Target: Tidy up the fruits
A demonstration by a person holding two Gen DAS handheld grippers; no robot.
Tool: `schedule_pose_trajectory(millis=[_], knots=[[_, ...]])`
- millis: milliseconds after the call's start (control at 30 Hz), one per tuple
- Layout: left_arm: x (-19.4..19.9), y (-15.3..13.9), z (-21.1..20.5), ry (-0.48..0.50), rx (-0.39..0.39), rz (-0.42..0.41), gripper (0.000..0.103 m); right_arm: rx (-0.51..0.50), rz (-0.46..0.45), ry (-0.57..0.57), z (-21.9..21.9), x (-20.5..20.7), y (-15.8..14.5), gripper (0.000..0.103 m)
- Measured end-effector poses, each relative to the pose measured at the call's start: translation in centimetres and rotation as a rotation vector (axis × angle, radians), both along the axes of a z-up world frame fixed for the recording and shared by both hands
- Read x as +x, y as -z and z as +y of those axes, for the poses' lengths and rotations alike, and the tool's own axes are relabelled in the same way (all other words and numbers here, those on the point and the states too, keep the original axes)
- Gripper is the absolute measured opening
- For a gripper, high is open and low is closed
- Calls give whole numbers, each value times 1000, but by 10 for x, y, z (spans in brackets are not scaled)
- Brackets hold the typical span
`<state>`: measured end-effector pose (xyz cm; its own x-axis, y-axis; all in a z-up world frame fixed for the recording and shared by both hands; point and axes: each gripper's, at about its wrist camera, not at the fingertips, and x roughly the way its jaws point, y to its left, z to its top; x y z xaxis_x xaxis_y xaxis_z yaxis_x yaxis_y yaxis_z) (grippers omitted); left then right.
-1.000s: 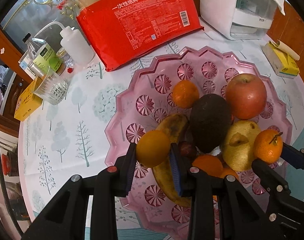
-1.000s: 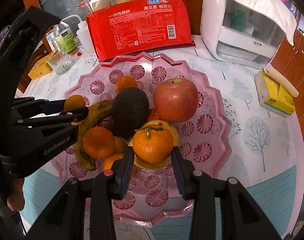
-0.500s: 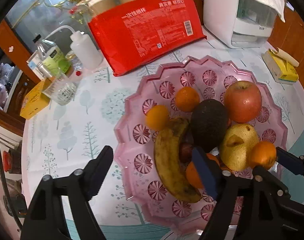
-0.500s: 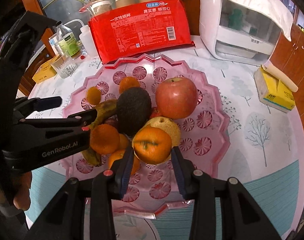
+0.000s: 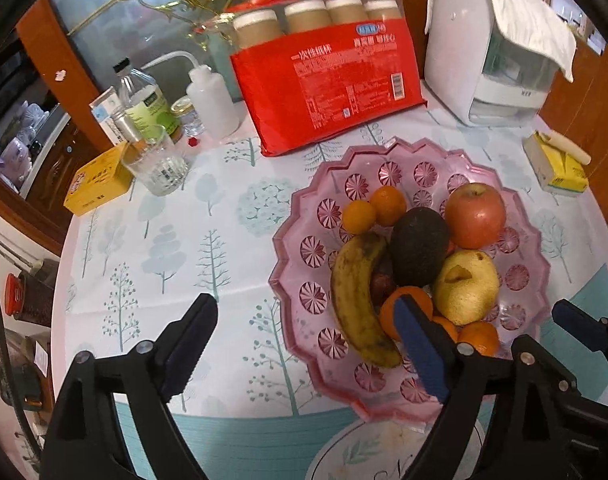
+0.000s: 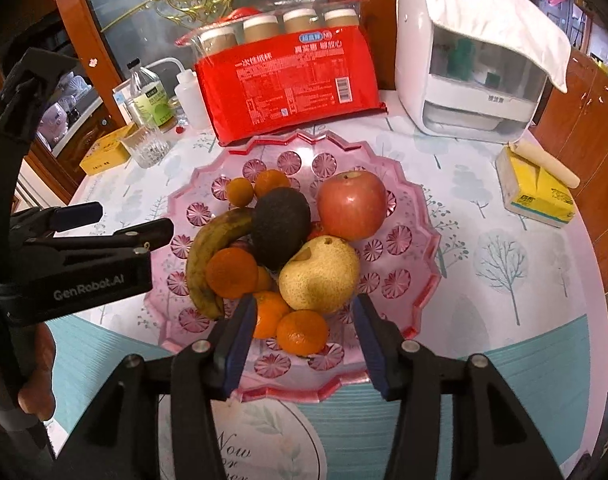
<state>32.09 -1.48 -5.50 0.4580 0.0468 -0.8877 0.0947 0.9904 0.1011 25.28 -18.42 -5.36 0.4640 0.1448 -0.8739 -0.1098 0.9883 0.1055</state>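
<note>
Okay, you're opening both sets of jaws: your right gripper [image 6: 304,338] is spreading around the tangerine [image 6: 302,332] without pressing it, and your left gripper [image 5: 304,344] is gaping wide with nothing between its pads. That tangerine is sitting near the front rim of the pink tray [image 6: 420,240], below the pear [image 6: 320,274]. Careful: a finger clipping it could send it rolling off, or be nudging the pear loose from the pile.
</note>
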Motion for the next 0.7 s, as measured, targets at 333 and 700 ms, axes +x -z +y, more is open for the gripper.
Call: schedule_pose_trajectory(millis=[333, 700], knots=[[-48, -49, 8, -9, -59, -74, 91, 1, -62, 7, -1, -38, -38, 50], [-119, -84, 20, 29, -140, -110, 92, 14, -110, 44, -1, -107, -76, 51]])
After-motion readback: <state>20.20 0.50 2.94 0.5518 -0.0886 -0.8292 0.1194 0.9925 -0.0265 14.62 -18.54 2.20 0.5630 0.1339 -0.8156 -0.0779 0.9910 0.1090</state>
